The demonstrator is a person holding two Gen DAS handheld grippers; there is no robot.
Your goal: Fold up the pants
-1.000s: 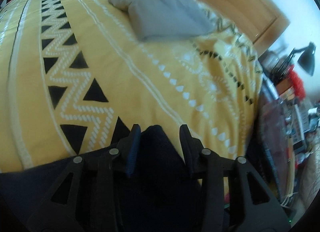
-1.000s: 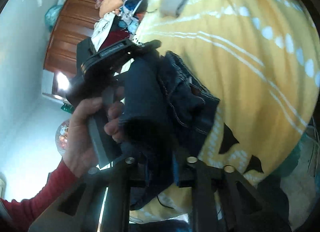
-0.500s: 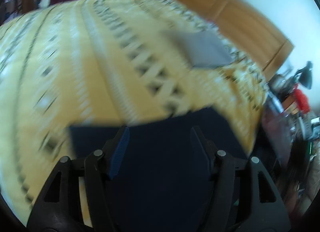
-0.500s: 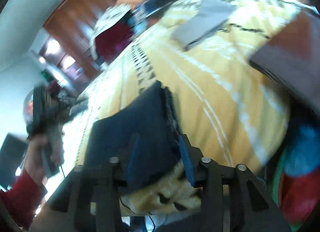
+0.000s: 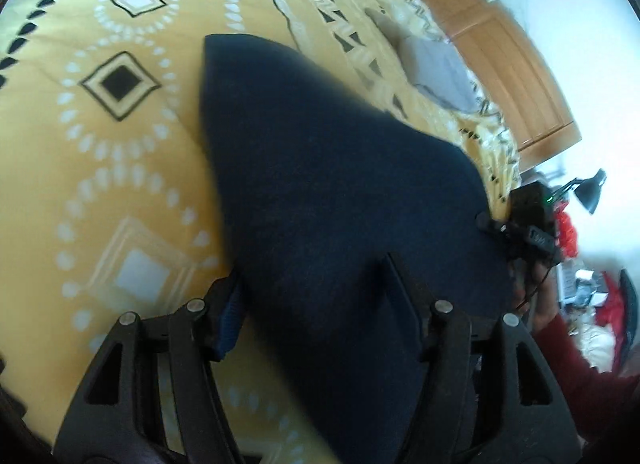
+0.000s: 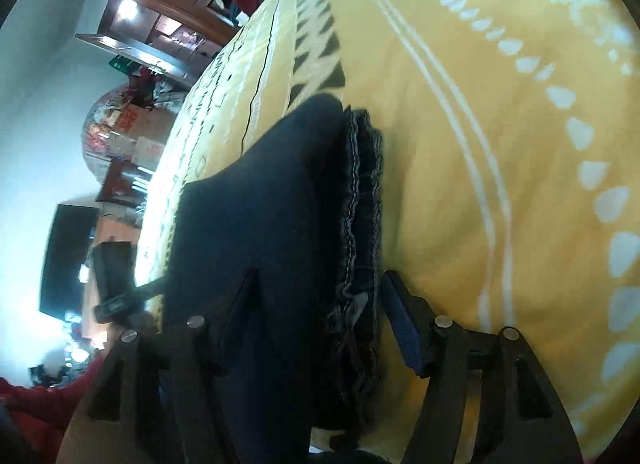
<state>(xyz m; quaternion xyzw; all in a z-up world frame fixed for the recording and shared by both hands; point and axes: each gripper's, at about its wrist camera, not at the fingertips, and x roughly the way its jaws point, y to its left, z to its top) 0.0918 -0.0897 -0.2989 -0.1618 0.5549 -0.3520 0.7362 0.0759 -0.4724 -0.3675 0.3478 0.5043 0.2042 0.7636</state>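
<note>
The left gripper (image 5: 312,296) is standing with its jaws apart, pressing on nothing; its right finger is lying on top of the dark navy pants (image 5: 336,168), its left finger beside their near edge over the yellow patterned bedspread (image 5: 100,168). The right gripper (image 6: 320,296) has just been opening its jaws, and the stacked stitched edges of the pants (image 6: 280,216) are sitting loosely between its fingers, no pad squeezing them.

The pants are lying ahead of both tools as a flat folded bundle on the bedspread, stretching away from the fingers. Far beyond them, a folded grey garment (image 5: 436,72) is resting near the wooden headboard (image 5: 516,64).

The fabric looks like denim: fairly heavy, thick where layers pile up, holding a crease yet still drooping when lifted from one point. It is probably not slippery. The best holds seem to be the layered seam edge in front of the right gripper and the opposite corner near the left, pinching all layers together so the stack is not sliding apart.
</note>
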